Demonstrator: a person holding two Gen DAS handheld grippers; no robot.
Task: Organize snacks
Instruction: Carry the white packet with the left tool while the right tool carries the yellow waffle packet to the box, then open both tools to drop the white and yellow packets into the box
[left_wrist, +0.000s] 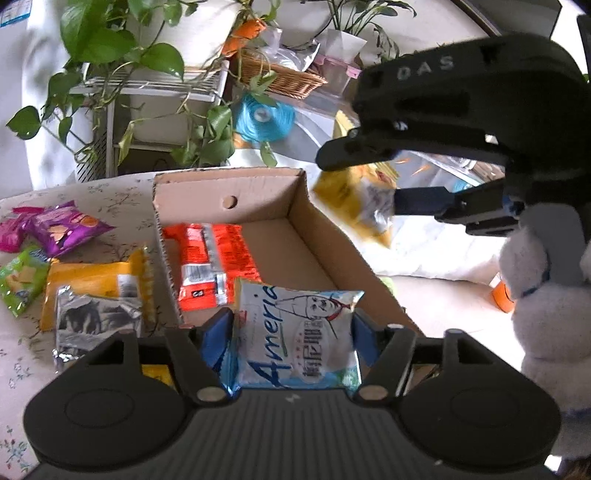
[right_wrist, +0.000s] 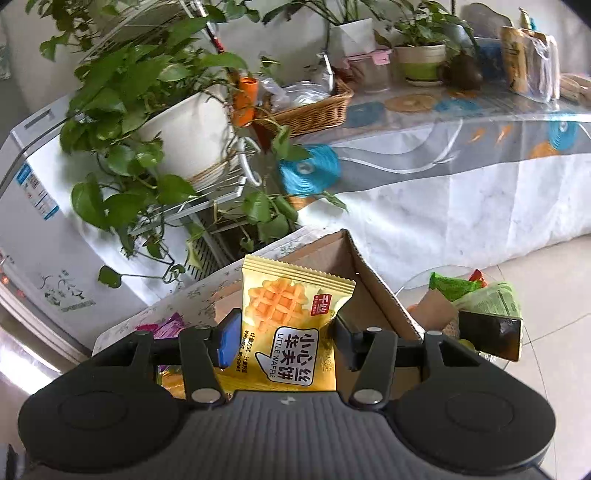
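Left gripper (left_wrist: 293, 326): we have it pinching the white-and-blue snack packet (left_wrist: 299, 334) between its blue pads, the packet upright and poised over the near end of the cardboard box (left_wrist: 295, 206).

Right gripper (right_wrist: 284, 334): we have it clamped on the yellow waffle packet (right_wrist: 291, 325), held upright in the air; in the left wrist view this gripper sits off the far right side of the box, the packet blurred between its fingers.

Inside the box: we see one orange-red packet (left_wrist: 210, 266) lying flat against the left wall; the rest of the floor is bare cardboard.

Loose snacks on the table (left_wrist: 18, 354): left of the box we see a silver foil packet (left_wrist: 98, 319) resting on a yellow packet (left_wrist: 99, 280), then a green packet (left_wrist: 20, 278) and purple packets (left_wrist: 59, 229) further out.

Step in hand: we judge that we are mid-delivery, both tools loaded and heading for the box, with most snacks not yet packed.

Next move: we think each packet needs lowering onto the bare floor beside the orange-red one before the fingers part; the two tools should enter in turn so they do not collide over the opening.

Far background: we see potted plants (right_wrist: 147, 110), a wicker basket (right_wrist: 314, 110) and a draped table (right_wrist: 461, 177) beyond.
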